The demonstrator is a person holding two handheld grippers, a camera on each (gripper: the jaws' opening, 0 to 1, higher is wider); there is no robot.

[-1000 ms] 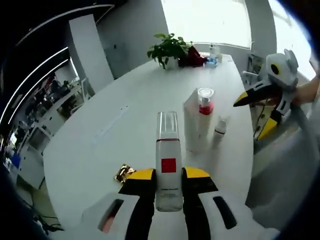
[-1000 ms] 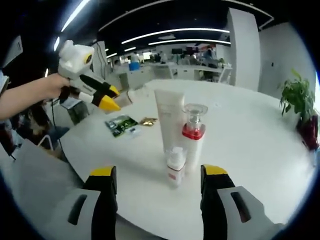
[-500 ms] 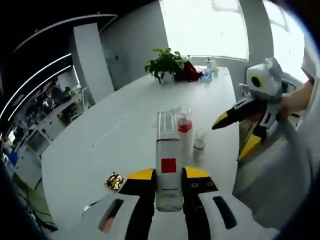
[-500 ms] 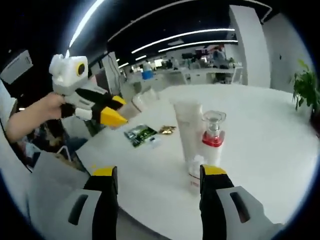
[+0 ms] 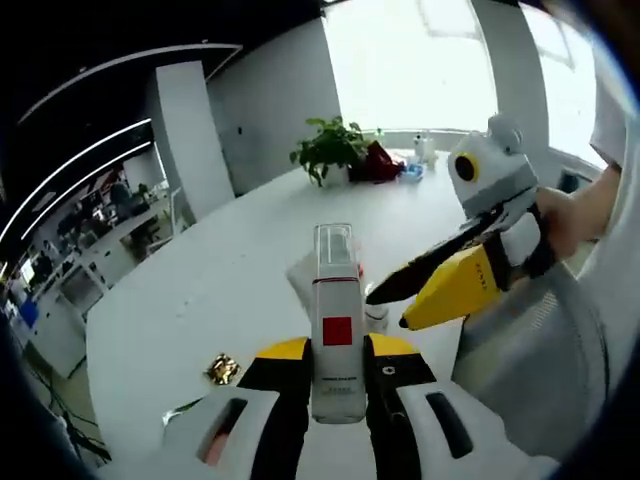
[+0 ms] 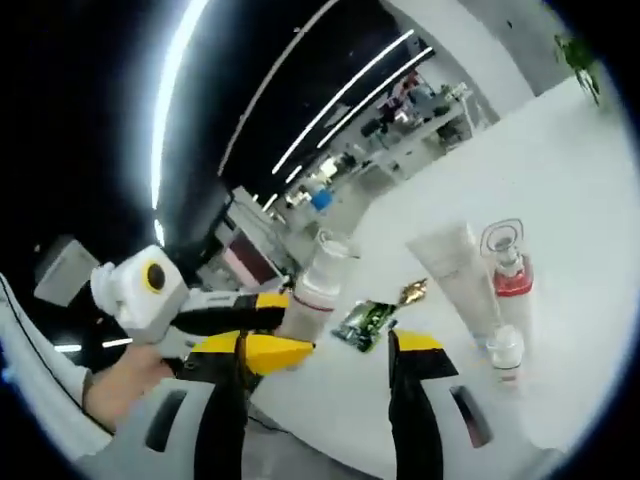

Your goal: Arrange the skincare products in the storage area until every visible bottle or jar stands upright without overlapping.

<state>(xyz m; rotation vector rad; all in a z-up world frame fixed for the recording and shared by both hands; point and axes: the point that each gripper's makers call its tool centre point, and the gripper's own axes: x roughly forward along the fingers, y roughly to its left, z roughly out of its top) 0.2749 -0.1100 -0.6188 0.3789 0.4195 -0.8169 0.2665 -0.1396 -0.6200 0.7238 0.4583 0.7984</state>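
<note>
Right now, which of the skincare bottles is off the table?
The clear-capped bottle with the red square label, clamped in the left gripper. The tube, red-collared bottle and small white bottle stand on the table.

Four skincare products were in sight: one tall clear bottle with a red square label (image 5: 337, 320), one white tube (image 6: 452, 270), one clear-capped bottle with a red collar (image 6: 508, 275) and one small white bottle (image 6: 506, 352). On the worktop (image 5: 230, 290) lay one gold foil wrapper (image 5: 222, 369) and one green sachet (image 6: 364, 323). One potted plant (image 5: 329, 148) stood far off.
</note>
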